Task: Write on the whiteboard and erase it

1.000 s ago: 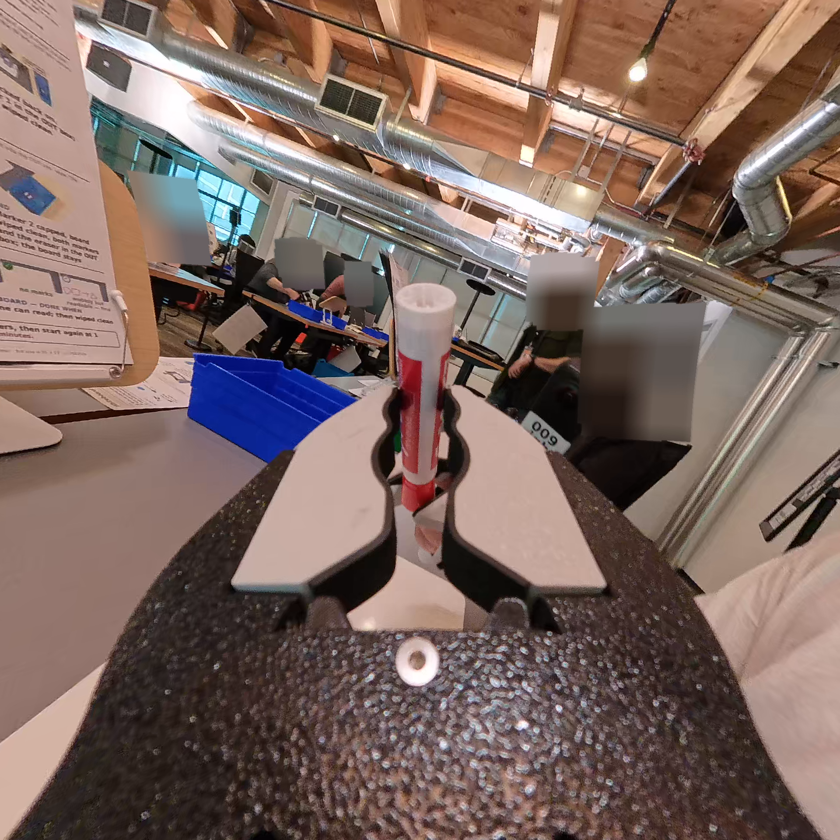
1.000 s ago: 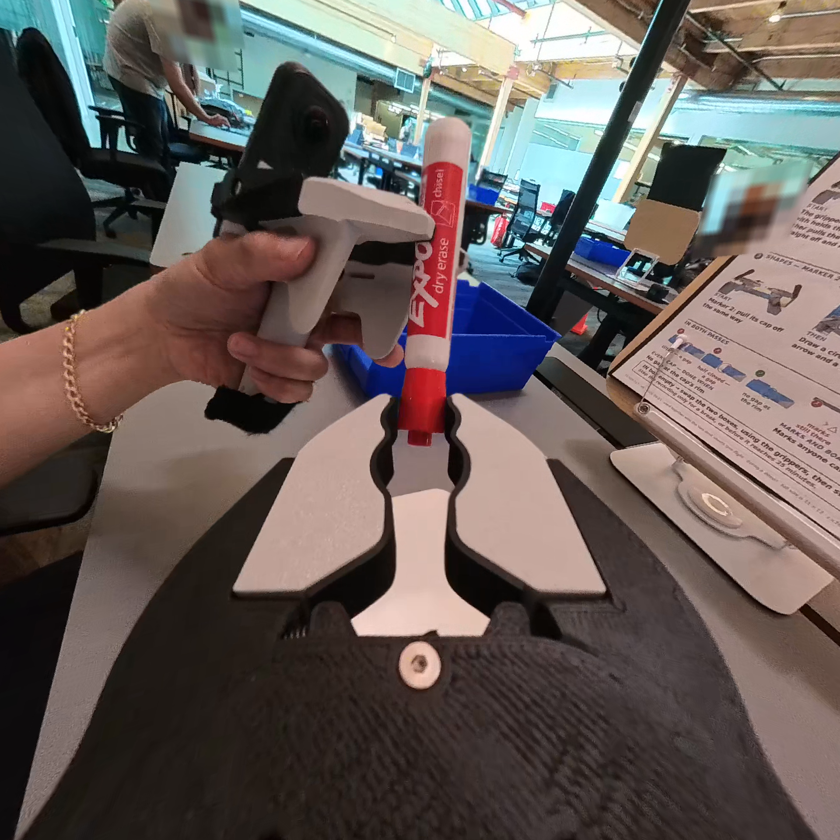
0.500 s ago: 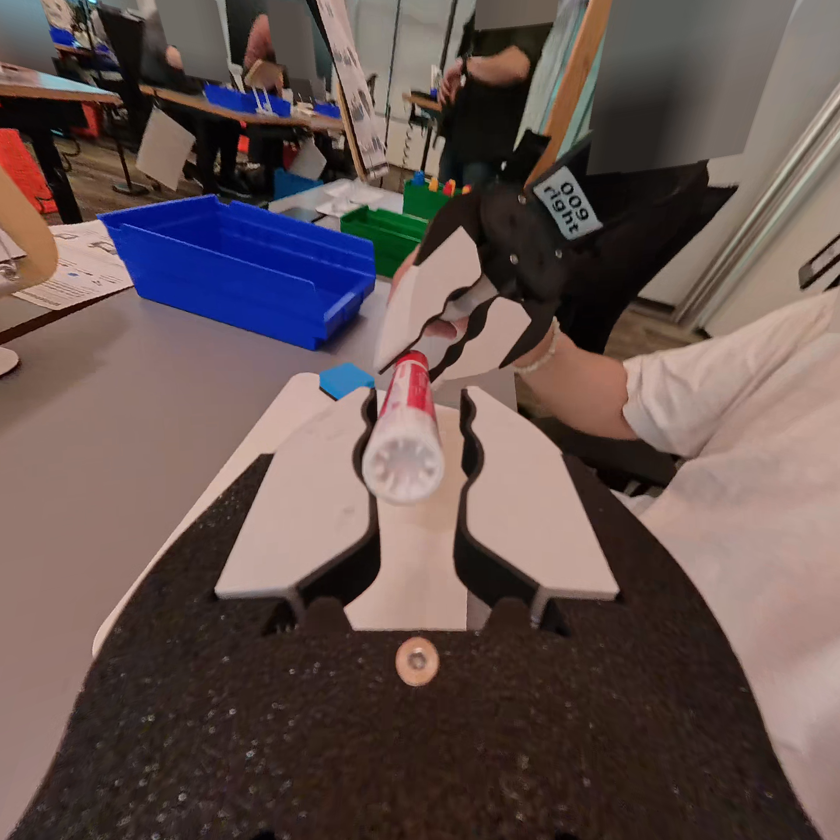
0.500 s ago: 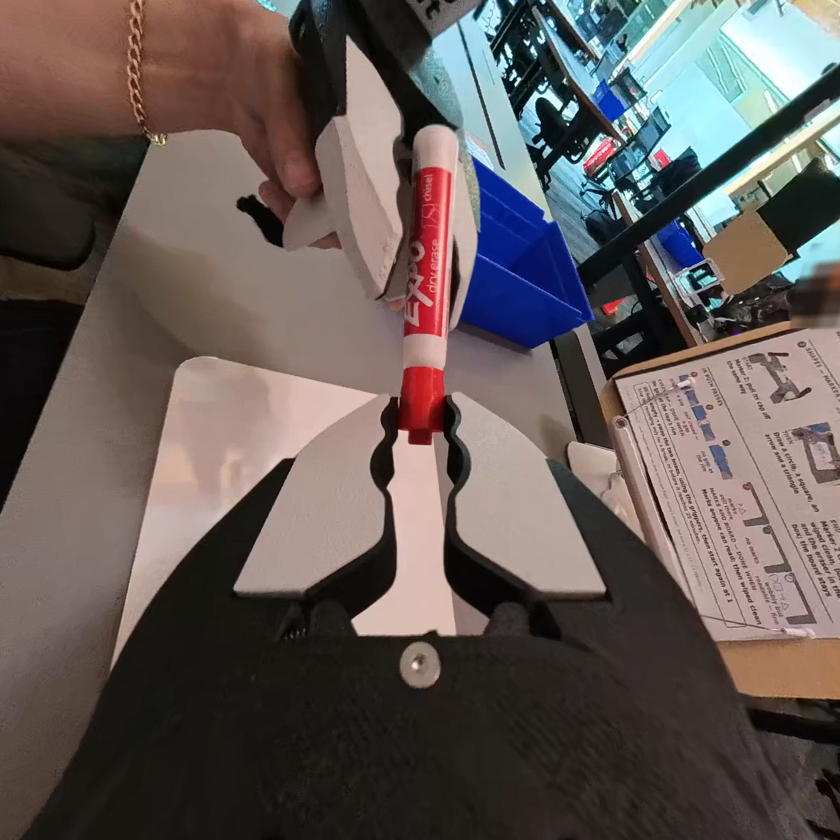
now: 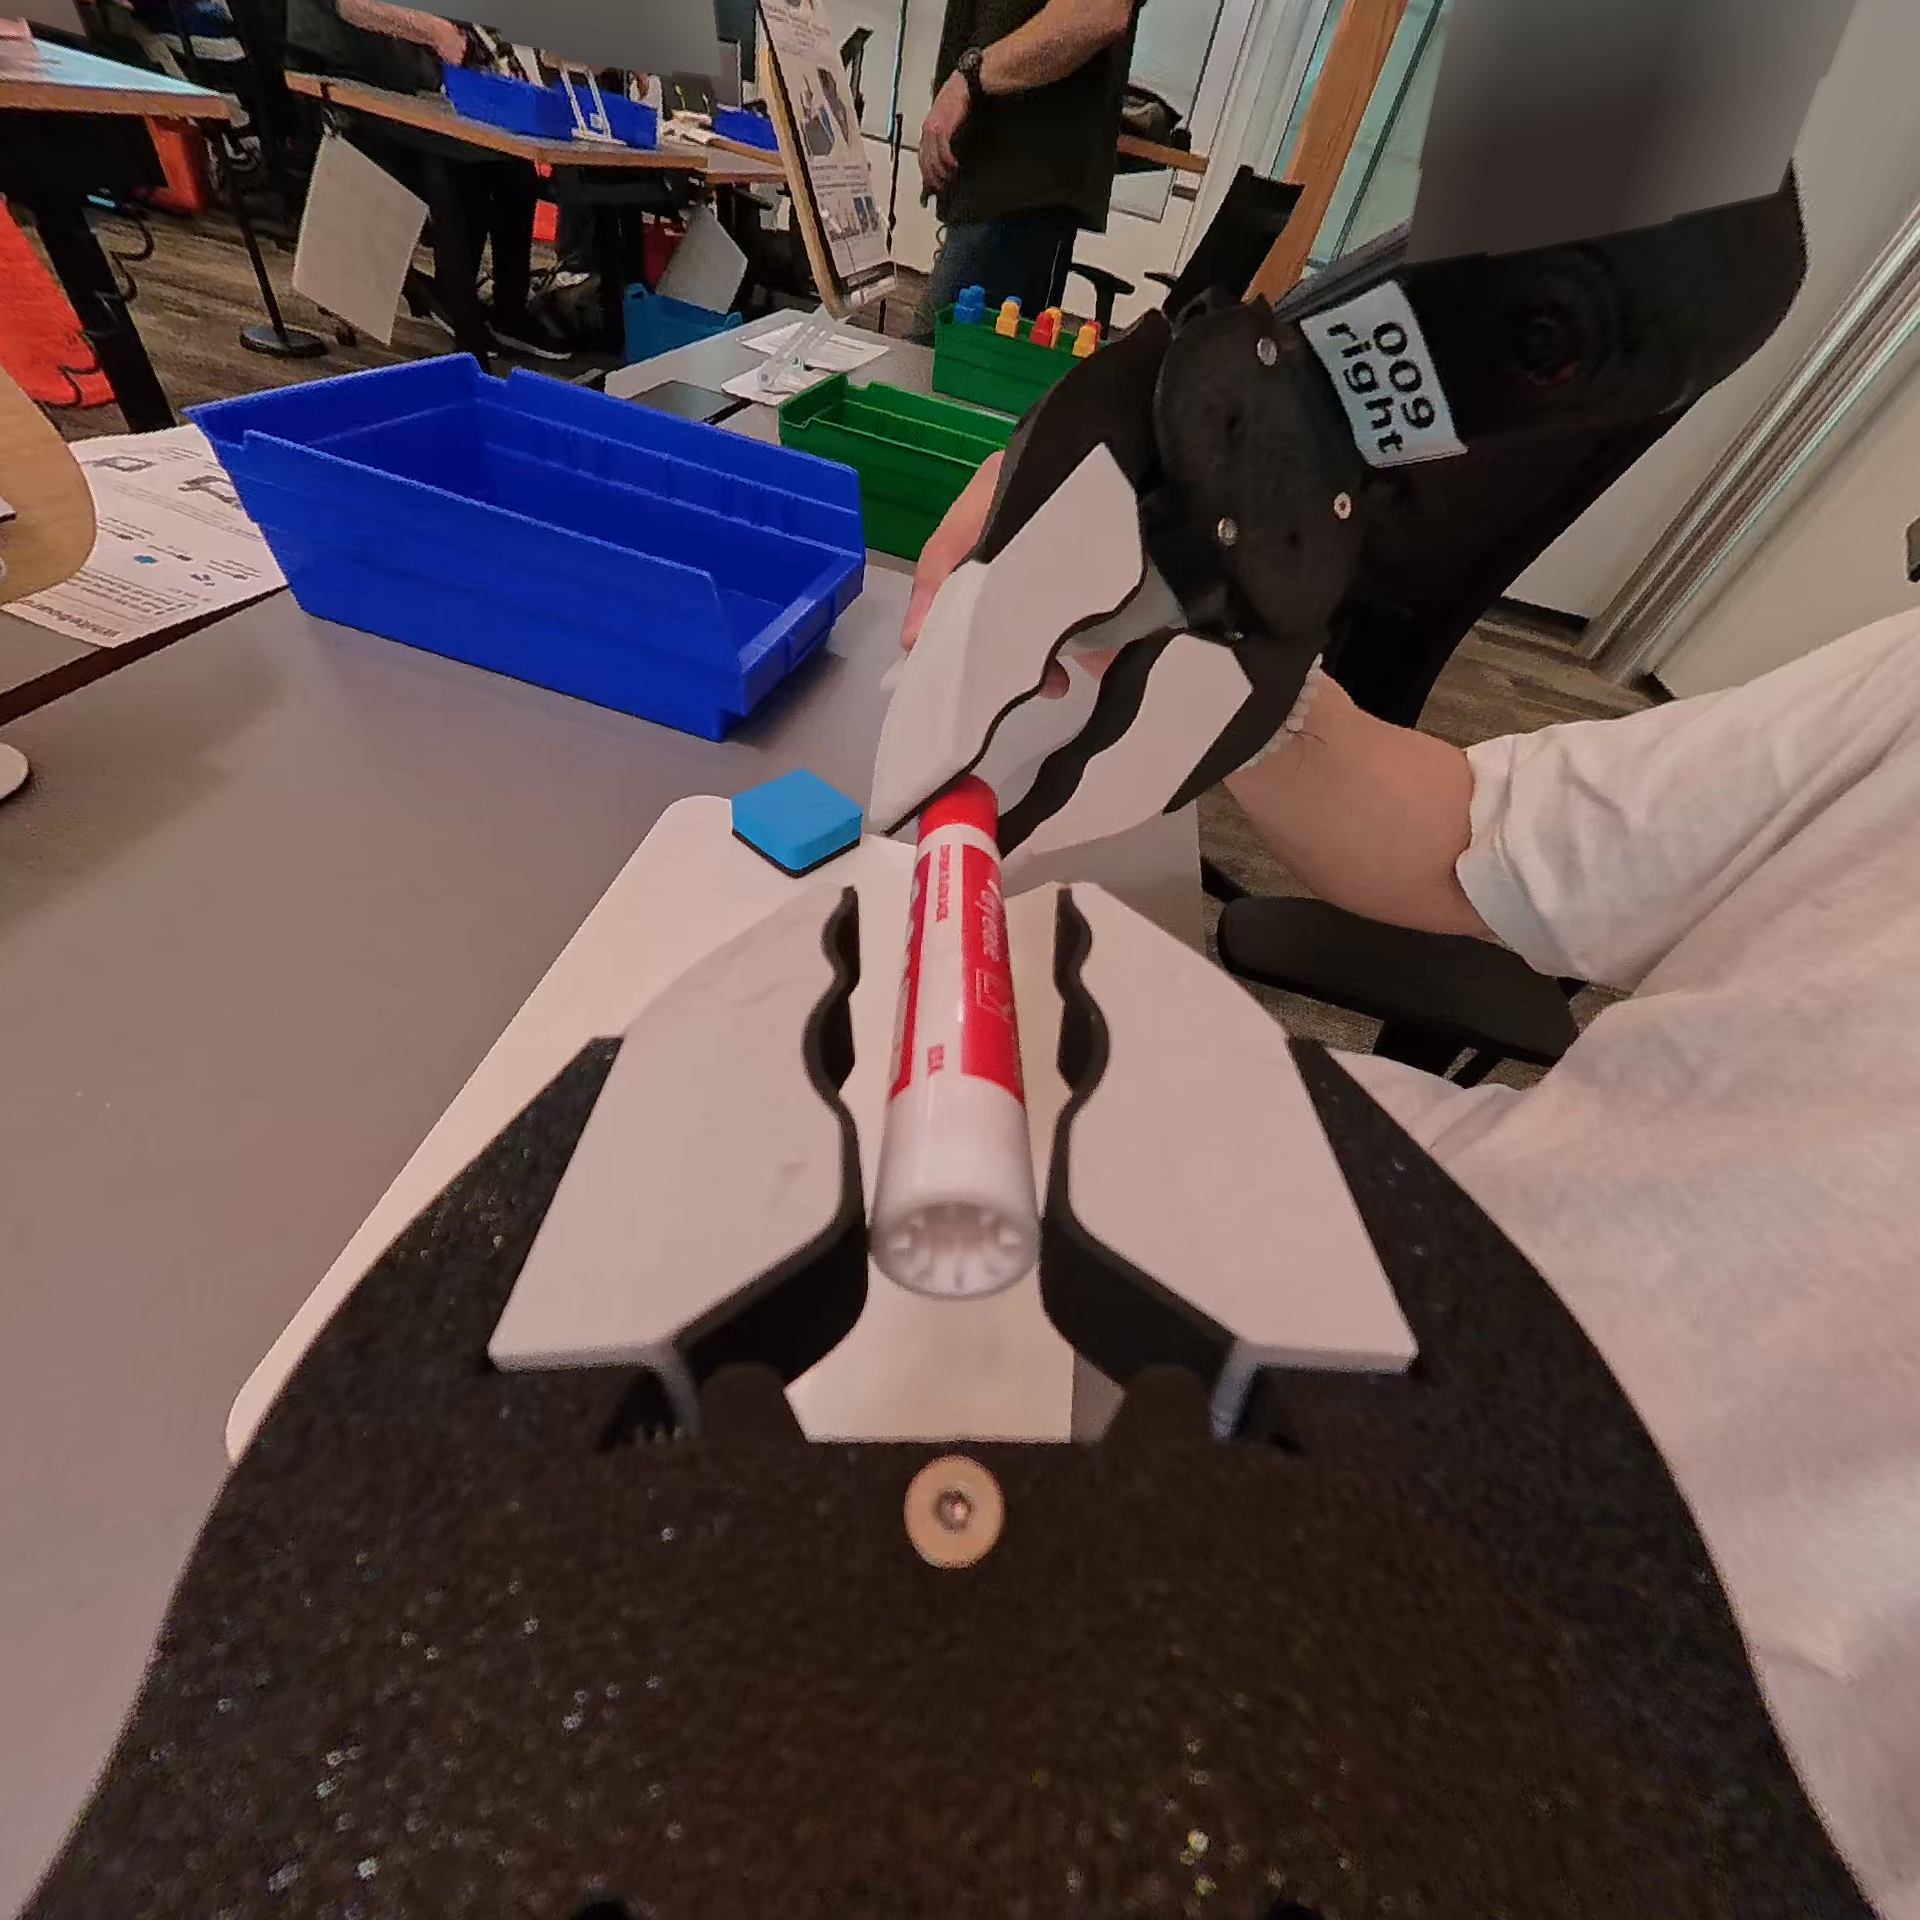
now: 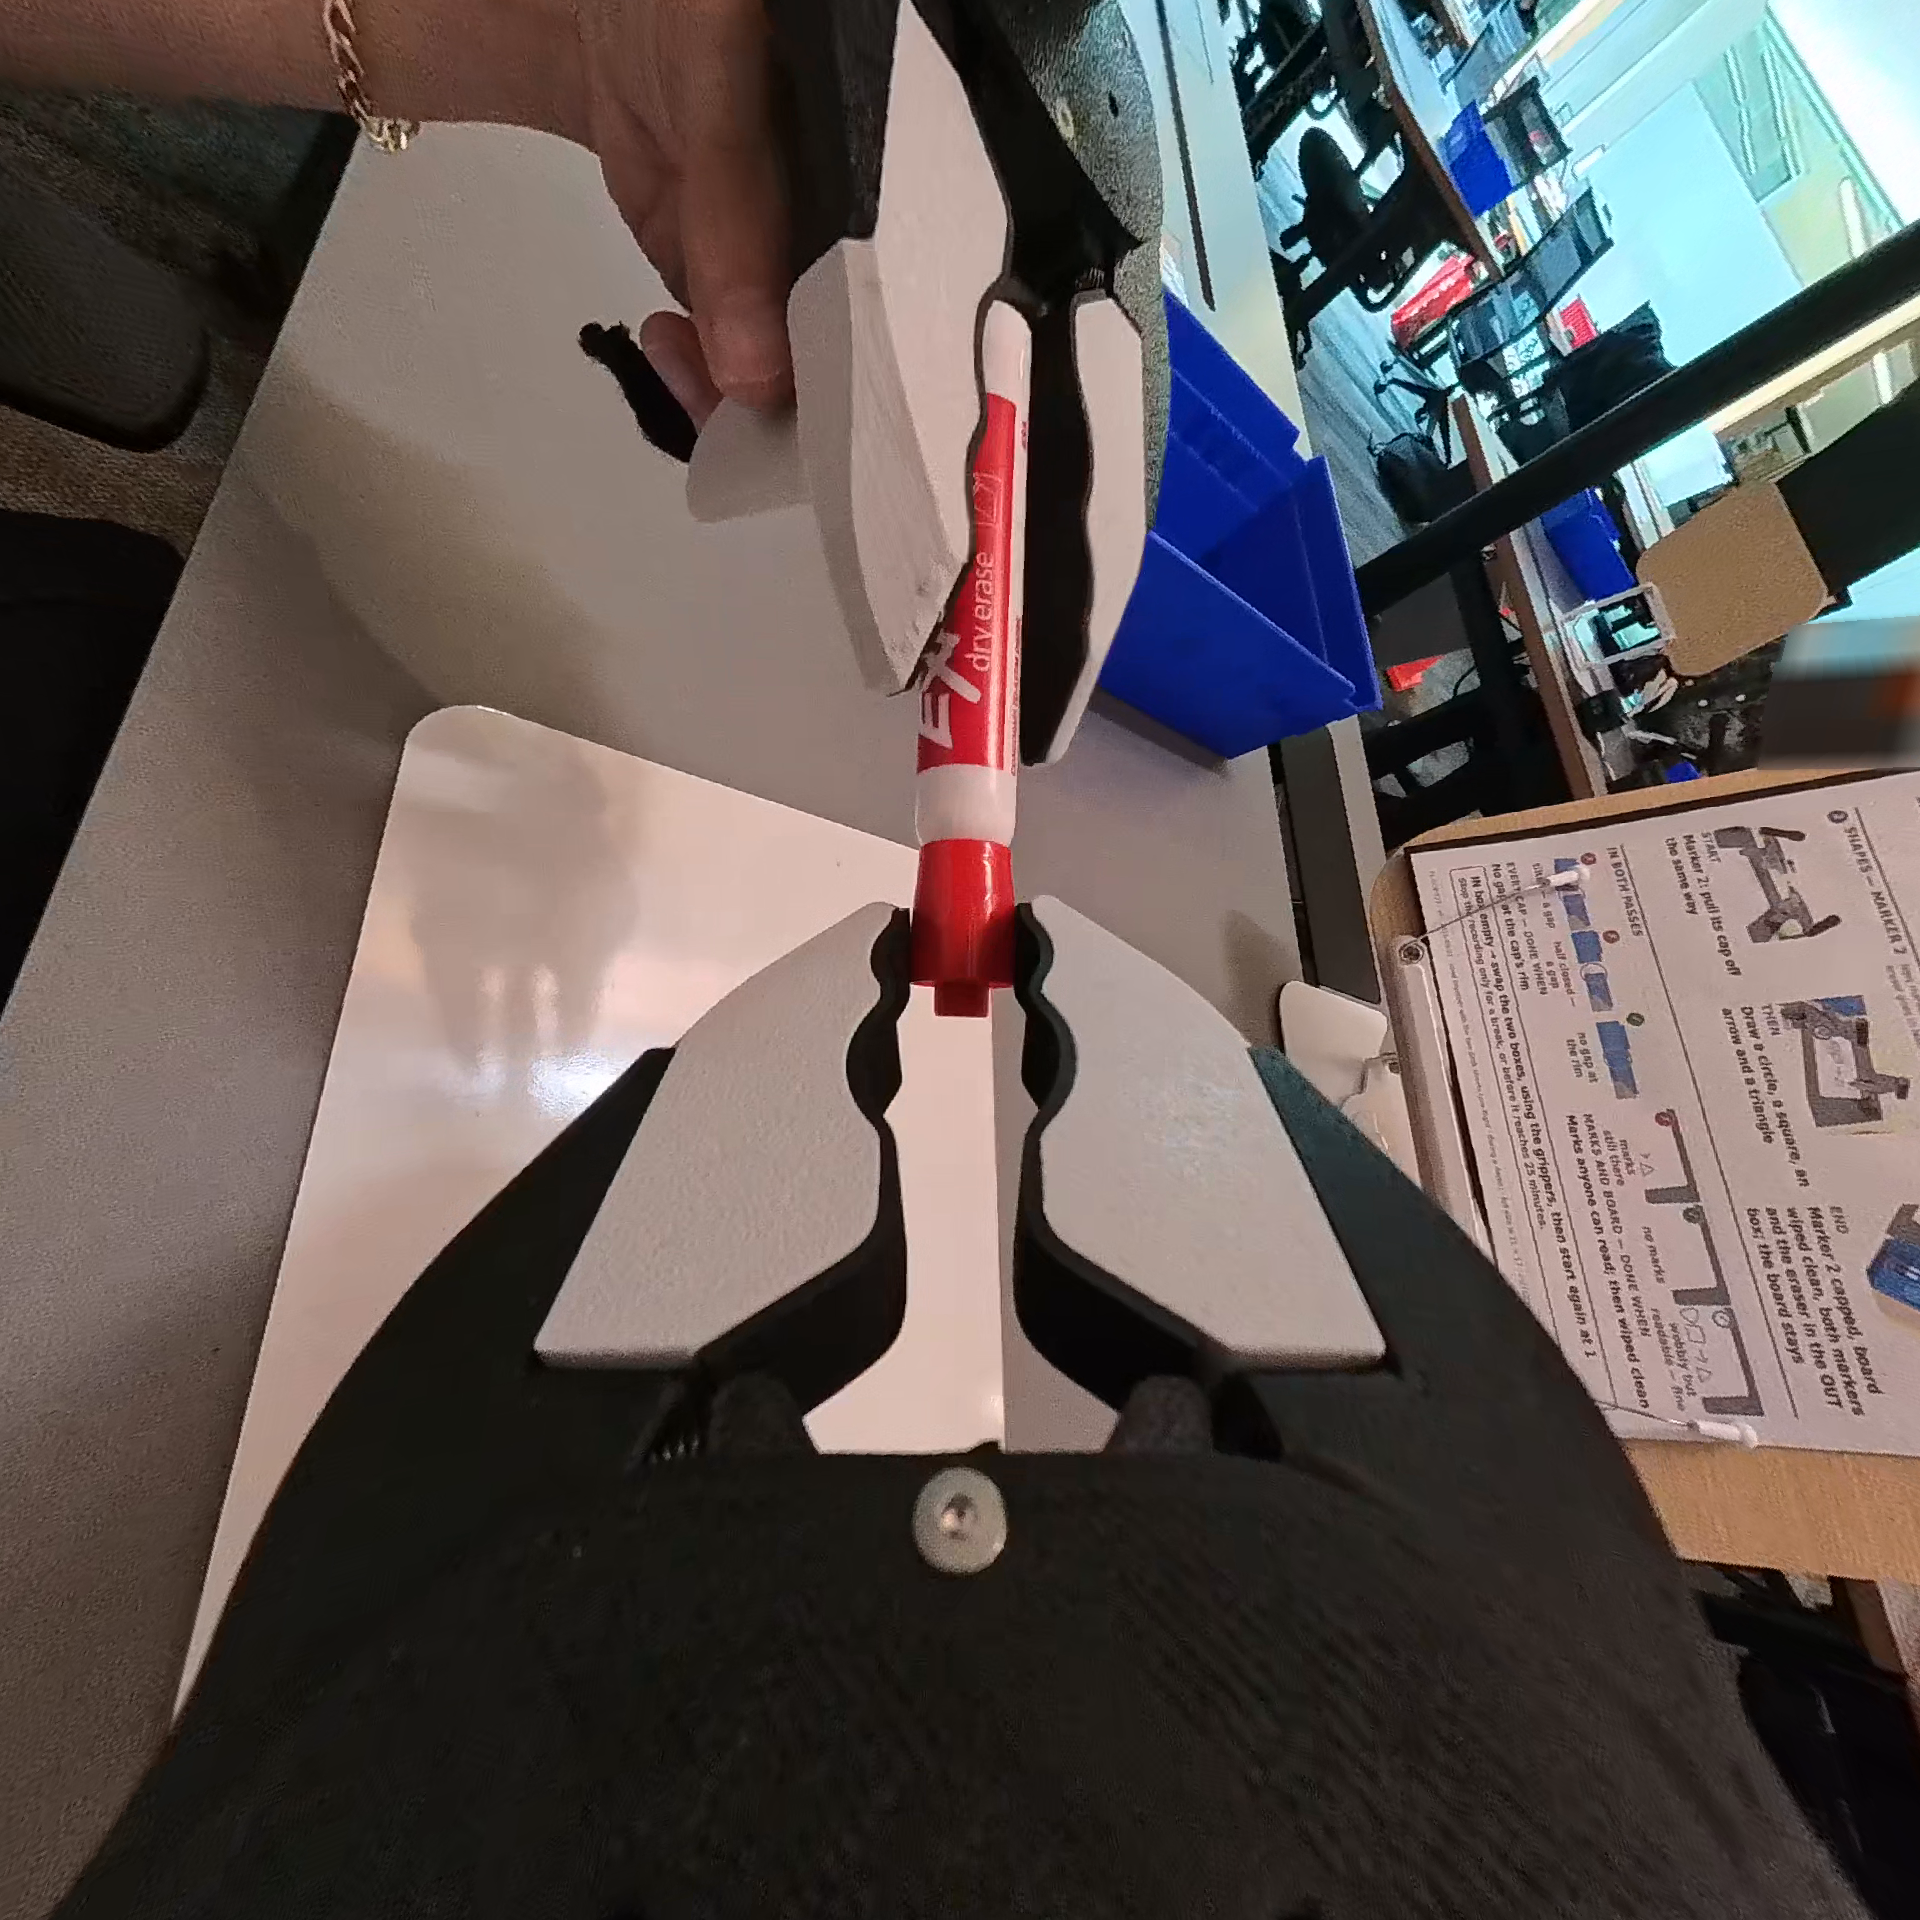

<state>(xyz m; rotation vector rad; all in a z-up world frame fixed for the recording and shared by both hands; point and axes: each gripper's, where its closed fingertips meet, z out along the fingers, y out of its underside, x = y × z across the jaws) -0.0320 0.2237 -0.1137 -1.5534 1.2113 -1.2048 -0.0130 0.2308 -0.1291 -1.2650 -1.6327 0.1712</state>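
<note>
Now we are clamping the red-and-white dry-erase marker (image 5: pixel 956 1049) barrel in the left gripper (image 5: pixel 951 914) while the right gripper (image 6: pixel 961 920), jaws closed on its red cap (image 6: pixel 961 920), should be pulling straight along the axis over the glossy white whiteboard (image 6: pixel 582 935).

Whiteboard (image 5: pixel 582 997) lies flat on the counter (image 5: pixel 260 831), near its front edge. Eraser (image 5: pixel 796 818) sits on the board's far end. Bin (image 5: pixel 540 540) on the counter behind the board; a second bin (image 5: pixel 894 457) behind that one, to its right. Marker (image 6: pixel 971 665) is above the board, spanning the two hand-held grippers: barrel in the left hand-held gripper (image 6: pixel 997 696), cap in the right hand-held gripper (image 6: pixel 961 940). Instruction sheet (image 6: pixel 1683 1122) stands to the right of the board.
</note>
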